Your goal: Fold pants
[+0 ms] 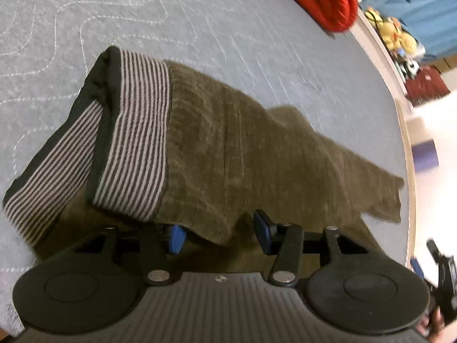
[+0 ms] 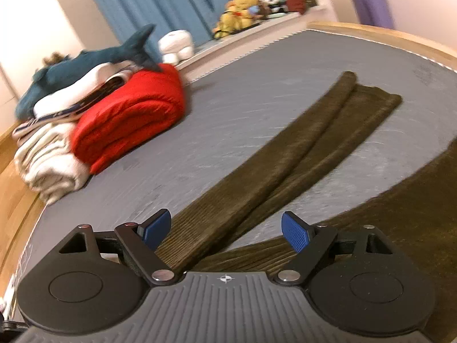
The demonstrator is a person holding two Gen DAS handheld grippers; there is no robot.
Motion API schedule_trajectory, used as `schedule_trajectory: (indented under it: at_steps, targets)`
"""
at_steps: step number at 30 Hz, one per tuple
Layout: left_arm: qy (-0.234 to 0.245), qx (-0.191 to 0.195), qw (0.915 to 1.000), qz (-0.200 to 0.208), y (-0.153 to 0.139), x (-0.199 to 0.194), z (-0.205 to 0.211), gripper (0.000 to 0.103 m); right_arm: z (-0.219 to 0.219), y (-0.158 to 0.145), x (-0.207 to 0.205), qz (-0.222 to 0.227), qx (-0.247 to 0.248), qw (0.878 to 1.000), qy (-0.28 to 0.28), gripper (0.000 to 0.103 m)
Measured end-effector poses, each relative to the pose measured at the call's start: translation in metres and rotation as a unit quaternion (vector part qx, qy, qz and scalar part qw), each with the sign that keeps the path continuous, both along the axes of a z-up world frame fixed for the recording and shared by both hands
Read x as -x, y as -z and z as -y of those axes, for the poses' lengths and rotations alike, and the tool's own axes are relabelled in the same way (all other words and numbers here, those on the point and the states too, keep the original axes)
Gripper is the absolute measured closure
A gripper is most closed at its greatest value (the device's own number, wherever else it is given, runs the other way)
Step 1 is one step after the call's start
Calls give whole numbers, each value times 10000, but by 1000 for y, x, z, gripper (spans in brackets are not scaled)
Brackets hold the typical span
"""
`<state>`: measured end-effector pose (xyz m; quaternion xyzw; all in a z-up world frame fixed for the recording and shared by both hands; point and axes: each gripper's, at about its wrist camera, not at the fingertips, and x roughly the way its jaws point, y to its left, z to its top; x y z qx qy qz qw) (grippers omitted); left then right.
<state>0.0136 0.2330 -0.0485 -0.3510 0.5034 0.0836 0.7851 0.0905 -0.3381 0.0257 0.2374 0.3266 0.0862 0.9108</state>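
Olive-brown corduroy pants [image 1: 228, 148] lie on a grey quilted mat [image 1: 200, 23], with a black and grey striped waistband [image 1: 137, 131] turned up at the left. My left gripper [image 1: 220, 233] is open at the near edge of the pants; the cloth drapes over its left blue pad [image 1: 177, 238]. In the right wrist view one pant leg [image 2: 285, 157] stretches away across the mat [image 2: 228, 100], and more brown cloth [image 2: 400, 228] lies at the right. My right gripper [image 2: 227, 228] is open just above the leg's near part, holding nothing.
A red folded quilt [image 2: 128, 120] and a stack of white bedding [image 2: 48, 160] with a blue plush shark [image 2: 85, 60] sit at the mat's left side. A wooden rim [image 2: 385, 37] borders the mat. Plush toys [image 2: 242, 8] line a ledge before blue curtains.
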Motion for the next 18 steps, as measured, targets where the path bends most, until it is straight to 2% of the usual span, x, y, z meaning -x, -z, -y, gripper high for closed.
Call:
schedule_trajectory:
  at_steps: [1, 2, 4, 6, 8, 10, 12, 14, 18]
  targets:
    - [-6, -152, 9999, -68, -1, -8, 2, 51, 7, 2, -1, -28, -27, 9999, 106, 17]
    - [39, -345, 9993, -117, -3, -12, 4, 58, 12, 4, -3, -56, -47, 9998, 192, 17]
    - [67, -676, 9977, -70, -9, -16, 12, 64, 21, 9, -6, -134, -104, 9992, 368, 17]
    - [135, -952, 9954, -12, -14, -21, 24, 79, 26, 15, -10, -211, -144, 9985, 481, 17]
    - [193, -1089, 9938, 131, -17, -19, 28, 88, 29, 20, -16, -272, -140, 9980, 554, 17]
    - [281, -1128, 9926, 347, -25, -18, 30, 91, 29, 25, -23, -327, -141, 9973, 645, 18]
    - [369, -1132, 9916, 500, -30, -12, 29, 92, 30, 27, -30, -349, -227, 9964, 739, 24]
    - [469, -1078, 9913, 592, -35, -1, 28, 92, 32, 27, -38, -292, -397, 9961, 725, 53]
    - [651, -968, 9905, 727, -39, 18, 20, 93, 43, 23, -65, -116, -501, 9950, 861, 59]
